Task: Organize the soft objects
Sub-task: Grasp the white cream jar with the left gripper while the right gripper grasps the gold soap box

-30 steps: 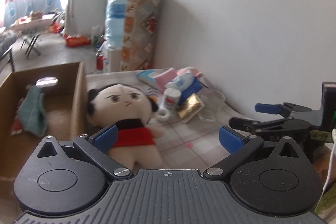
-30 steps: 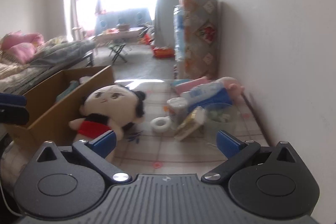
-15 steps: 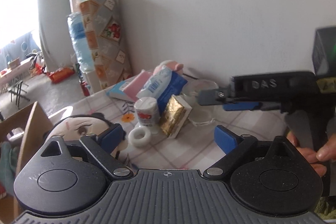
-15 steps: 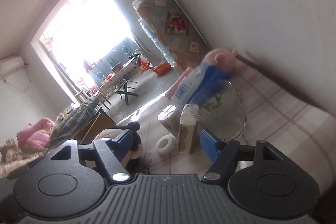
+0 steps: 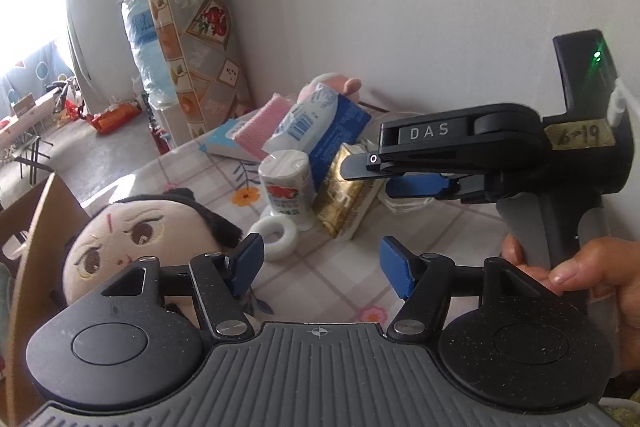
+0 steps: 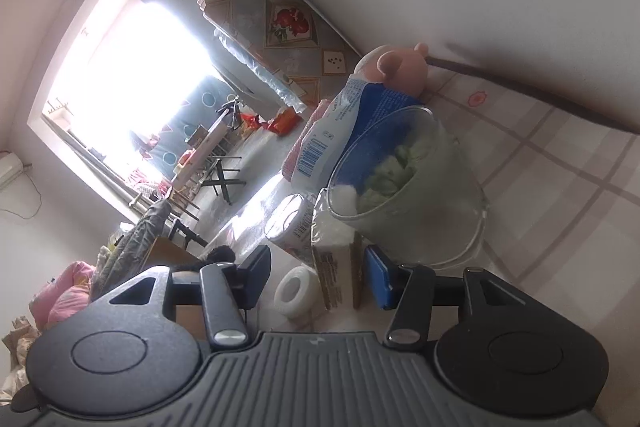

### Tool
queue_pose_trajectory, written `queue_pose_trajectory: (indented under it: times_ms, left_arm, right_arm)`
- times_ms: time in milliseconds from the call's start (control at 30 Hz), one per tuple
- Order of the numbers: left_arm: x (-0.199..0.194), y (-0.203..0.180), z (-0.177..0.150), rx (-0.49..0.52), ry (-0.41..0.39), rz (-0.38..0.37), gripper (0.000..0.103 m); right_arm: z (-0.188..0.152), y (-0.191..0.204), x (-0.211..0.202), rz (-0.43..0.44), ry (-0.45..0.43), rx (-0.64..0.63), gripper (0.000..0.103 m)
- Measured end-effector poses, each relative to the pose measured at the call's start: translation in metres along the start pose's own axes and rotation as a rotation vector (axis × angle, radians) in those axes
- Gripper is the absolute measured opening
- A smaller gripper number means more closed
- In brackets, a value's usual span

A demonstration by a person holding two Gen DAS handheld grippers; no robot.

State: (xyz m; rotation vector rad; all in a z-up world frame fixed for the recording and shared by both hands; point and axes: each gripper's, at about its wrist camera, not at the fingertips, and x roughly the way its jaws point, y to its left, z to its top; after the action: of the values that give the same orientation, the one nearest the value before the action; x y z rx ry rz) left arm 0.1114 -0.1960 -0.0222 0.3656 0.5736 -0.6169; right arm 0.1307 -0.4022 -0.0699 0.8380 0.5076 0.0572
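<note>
- We see only the head of the plush doll [image 5: 132, 235] past the left gripper [image 5: 320, 263]; its body is hidden under the gripper's housing, and a cardboard box [image 5: 36, 227] cuts off its left side.
- The left gripper's jaws stand spread wide over the checked bench [image 5: 320, 291], holding nothing; the doll's dark hair lies just beside the left blue pad.
- The right gripper [image 6: 316, 277] has its jaws spread too, with the gold-wrapped packet [image 6: 338, 275] standing between them, close against the blue right pad; we cannot tell whether they touch.
- A white ring [image 6: 296, 293], smooth and round, lies just left of the packet.
- Behind it stand a small white bottle [image 5: 288, 193] and a clear glass bowl [image 6: 420, 203] of pale green bits.
- Farther back, a crinkly blue-and-white pouch [image 5: 320, 127] leans over a pink plush toy [image 6: 396, 69] by the wall, mostly covering it.
</note>
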Motion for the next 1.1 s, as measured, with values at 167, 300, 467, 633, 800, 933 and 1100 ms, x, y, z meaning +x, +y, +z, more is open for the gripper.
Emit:
queue_pose_trajectory:
  times_ms: [167, 300, 467, 633, 800, 933, 1100]
  left_arm:
    - [-0.008, 0.011, 0.005, 0.001, -0.019, 0.025, 0.065]
    - [-0.011, 0.020, 0.011, -0.034, -0.034, 0.034, 0.066]
    - [0.002, 0.038, 0.029, -0.156, -0.019, -0.006, 0.074]
    - [0.029, 0.043, 0.054, -0.221, 0.016, -0.060, 0.080]
    - [0.073, 0.044, 0.075, -0.259, 0.089, -0.052, 0.081]
    - [0.108, 0.042, 0.081, -0.261, 0.147, -0.009, 0.081]
    - [0.136, 0.042, 0.077, -0.265, 0.223, 0.034, 0.067]
  right_arm:
    - [-0.003, -0.004, 0.012, -0.032, -0.024, 0.041, 0.034]
    - [-0.005, -0.015, 0.006, -0.021, -0.034, 0.069, 0.028]
    - [-0.013, -0.017, -0.020, -0.009, -0.030, 0.041, 0.028]
    - [-0.024, -0.020, -0.045, -0.015, -0.027, -0.017, 0.027]
    - [-0.026, -0.026, -0.053, 0.001, -0.036, -0.024, 0.027]
    - [-0.024, -0.030, -0.049, 0.019, -0.034, -0.019, 0.027]
    - [-0.024, -0.034, -0.046, 0.035, -0.034, -0.019, 0.027]
